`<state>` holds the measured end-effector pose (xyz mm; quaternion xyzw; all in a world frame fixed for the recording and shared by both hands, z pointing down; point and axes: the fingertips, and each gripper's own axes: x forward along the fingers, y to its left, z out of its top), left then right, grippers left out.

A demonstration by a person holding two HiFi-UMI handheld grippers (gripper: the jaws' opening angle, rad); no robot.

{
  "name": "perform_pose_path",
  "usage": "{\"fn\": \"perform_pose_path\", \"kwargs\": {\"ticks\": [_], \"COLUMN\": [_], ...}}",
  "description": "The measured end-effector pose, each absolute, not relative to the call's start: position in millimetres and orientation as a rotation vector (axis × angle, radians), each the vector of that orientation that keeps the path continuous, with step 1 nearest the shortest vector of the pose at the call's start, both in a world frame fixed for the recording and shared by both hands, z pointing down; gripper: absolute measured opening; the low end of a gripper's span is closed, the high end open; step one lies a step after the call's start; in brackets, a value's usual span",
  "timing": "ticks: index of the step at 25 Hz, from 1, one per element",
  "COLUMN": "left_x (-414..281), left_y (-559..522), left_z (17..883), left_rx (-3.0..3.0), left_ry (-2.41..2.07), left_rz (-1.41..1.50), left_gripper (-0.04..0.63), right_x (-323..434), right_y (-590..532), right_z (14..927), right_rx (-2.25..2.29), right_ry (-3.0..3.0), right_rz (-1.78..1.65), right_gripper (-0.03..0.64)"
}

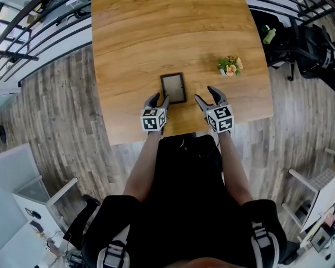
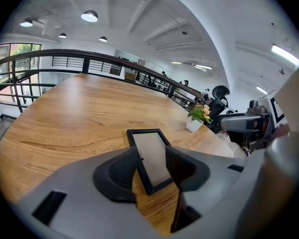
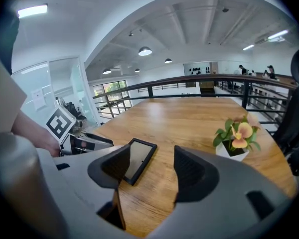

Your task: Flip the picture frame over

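A black picture frame (image 1: 173, 88) with a grey pane lies flat on the wooden table (image 1: 156, 32), near its front edge. My left gripper (image 1: 159, 100) is at the frame's near left corner, jaws open. In the left gripper view the frame (image 2: 150, 151) runs lengthwise into the gap between the jaws of the left gripper (image 2: 152, 159), and the pads do not press on it. My right gripper (image 1: 205, 96) hovers open just right of the frame, with nothing in it. In the right gripper view the frame (image 3: 138, 159) lies ahead and to the left of the right gripper (image 3: 152, 156).
A small white pot of flowers (image 1: 229, 65) stands on the table to the right of the frame, also in the left gripper view (image 2: 198, 117) and the right gripper view (image 3: 236, 139). The table's front edge (image 1: 184, 133) is right under my grippers. Black chairs (image 1: 307, 49) stand beyond the right side.
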<state>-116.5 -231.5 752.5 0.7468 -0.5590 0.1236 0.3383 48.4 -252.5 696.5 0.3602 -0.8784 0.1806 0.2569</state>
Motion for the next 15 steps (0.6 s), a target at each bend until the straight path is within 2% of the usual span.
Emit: {"fn": "perform_pose_path", "kwargs": {"ticks": [15], "left_x": [-121], "left_y": [-252], "left_z": [775], "left_rx": [1.871], "left_ry": [-1.467], "left_rz": [0.343], "left_gripper": [0.193], "right_x": [48], "right_y": [-275], "right_z": [698], "right_rx": [0.939], "right_ry": [-2.380], "right_rz": [0.471], "right_gripper": [0.264]}}
